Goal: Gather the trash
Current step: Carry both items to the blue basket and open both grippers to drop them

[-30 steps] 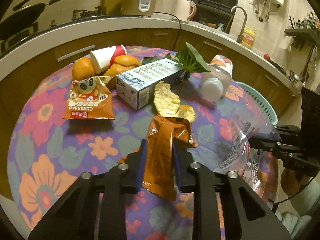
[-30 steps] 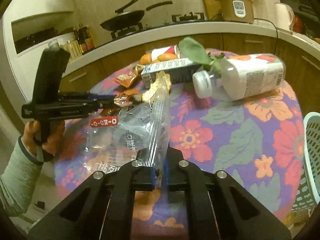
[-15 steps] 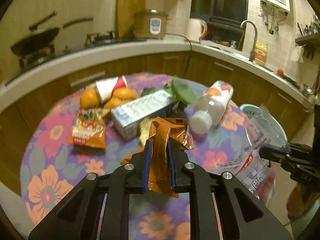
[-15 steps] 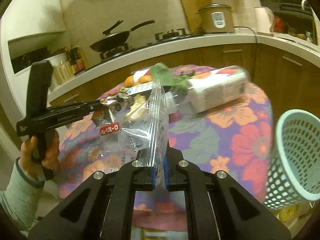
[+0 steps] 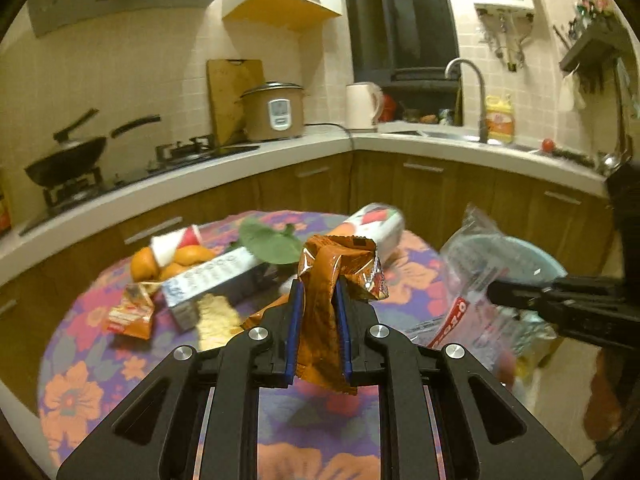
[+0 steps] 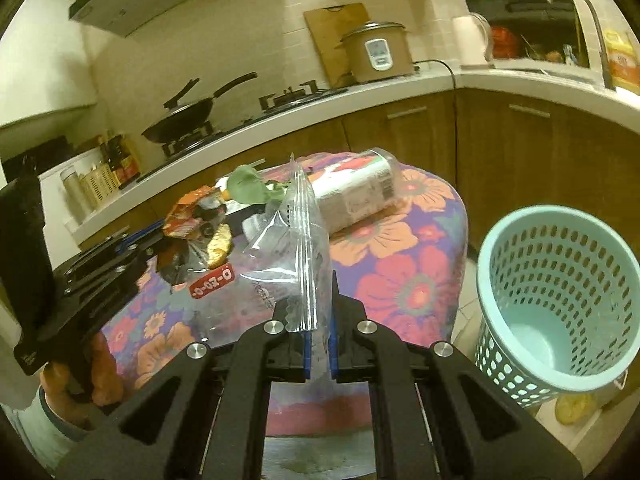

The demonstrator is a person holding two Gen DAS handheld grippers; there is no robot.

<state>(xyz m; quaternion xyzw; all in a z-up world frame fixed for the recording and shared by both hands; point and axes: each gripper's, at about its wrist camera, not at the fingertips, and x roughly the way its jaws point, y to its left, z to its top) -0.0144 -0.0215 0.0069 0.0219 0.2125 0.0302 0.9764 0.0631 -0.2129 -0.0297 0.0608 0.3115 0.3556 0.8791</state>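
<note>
My left gripper (image 5: 318, 294) is shut on a brown foil wrapper (image 5: 326, 280) and holds it raised above the round table; the wrapper also shows in the right wrist view (image 6: 192, 216). My right gripper (image 6: 318, 312) is shut on a clear zip bag (image 6: 288, 248), lifted off the table edge; the bag also shows in the left wrist view (image 5: 472, 276). On the flowered tablecloth (image 5: 80, 376) lie a carton (image 5: 216, 280), a plastic bottle (image 6: 356, 192), a green leaf (image 5: 270, 244), orange peels (image 5: 168, 262), a paper cup (image 5: 174, 242), a snack packet (image 5: 130, 314) and a golden foil scrap (image 5: 216, 316).
A light-blue perforated waste basket (image 6: 556, 300) stands on the floor right of the table. A curved kitchen counter (image 5: 280, 150) runs behind, with a wok, rice cooker, kettle and sink. Wooden cabinets stand below it.
Both grippers rose and pulled back from the table. The brown wrapper came up off the cloth in my left gripper. The zip bag lifted with my right gripper, and the basket came fully into view.
</note>
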